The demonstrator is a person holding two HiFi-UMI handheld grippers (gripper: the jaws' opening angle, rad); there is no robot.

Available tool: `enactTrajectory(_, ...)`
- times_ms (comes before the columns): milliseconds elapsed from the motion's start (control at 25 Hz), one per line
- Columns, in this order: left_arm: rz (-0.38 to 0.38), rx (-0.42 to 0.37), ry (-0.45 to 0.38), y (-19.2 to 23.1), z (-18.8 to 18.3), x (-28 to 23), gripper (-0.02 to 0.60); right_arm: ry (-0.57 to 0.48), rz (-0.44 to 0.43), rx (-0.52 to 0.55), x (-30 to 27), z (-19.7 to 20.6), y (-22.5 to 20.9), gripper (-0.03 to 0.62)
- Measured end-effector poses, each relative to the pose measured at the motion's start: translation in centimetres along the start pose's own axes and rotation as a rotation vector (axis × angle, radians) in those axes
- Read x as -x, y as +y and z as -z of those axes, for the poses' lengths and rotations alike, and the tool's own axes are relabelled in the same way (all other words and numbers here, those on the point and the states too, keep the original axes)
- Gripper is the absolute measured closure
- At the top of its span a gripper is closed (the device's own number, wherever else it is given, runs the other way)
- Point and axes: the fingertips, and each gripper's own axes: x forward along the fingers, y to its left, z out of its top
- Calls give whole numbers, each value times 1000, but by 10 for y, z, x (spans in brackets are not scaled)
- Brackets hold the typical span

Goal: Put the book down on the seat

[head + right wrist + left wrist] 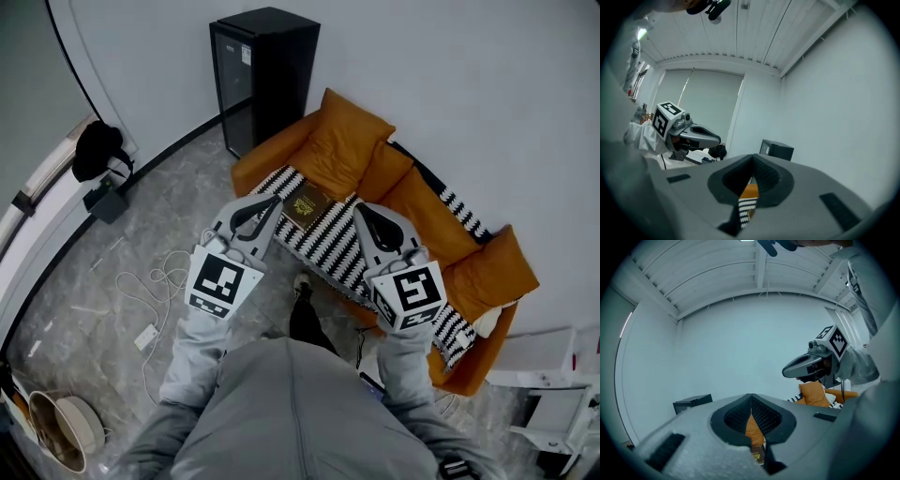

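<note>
Item: book, dark cover with gold print, lying flat on the black-and-white striped blanket that covers the seat of an orange sofa, toward the sofa's left end and just in front of a large orange cushion. A second orange cushion sits at the sofa's far right end. Left gripper: held over the sofa's front edge, its tip just beside the book's left side in the head view. Its fingers are closed tip to tip with nothing held, and the book shows only in the background through the gap below their tips. Right gripper: held over the striped blanket to the right of the book and apart from it. Its fingers are likewise closed together and empty, with a strip of blanket and orange sofa visible behind them. Surroundings: a tall black cabinet against the wall beside the sofa's left arm, grey marbled floor, and a white cable loose on the floor to the person's left.
</note>
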Motion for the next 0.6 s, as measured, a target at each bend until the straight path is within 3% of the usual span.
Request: enactTrajectory(600,0,13,8,-4,4,0,557,7,-6,-18,3,7,-1,566)
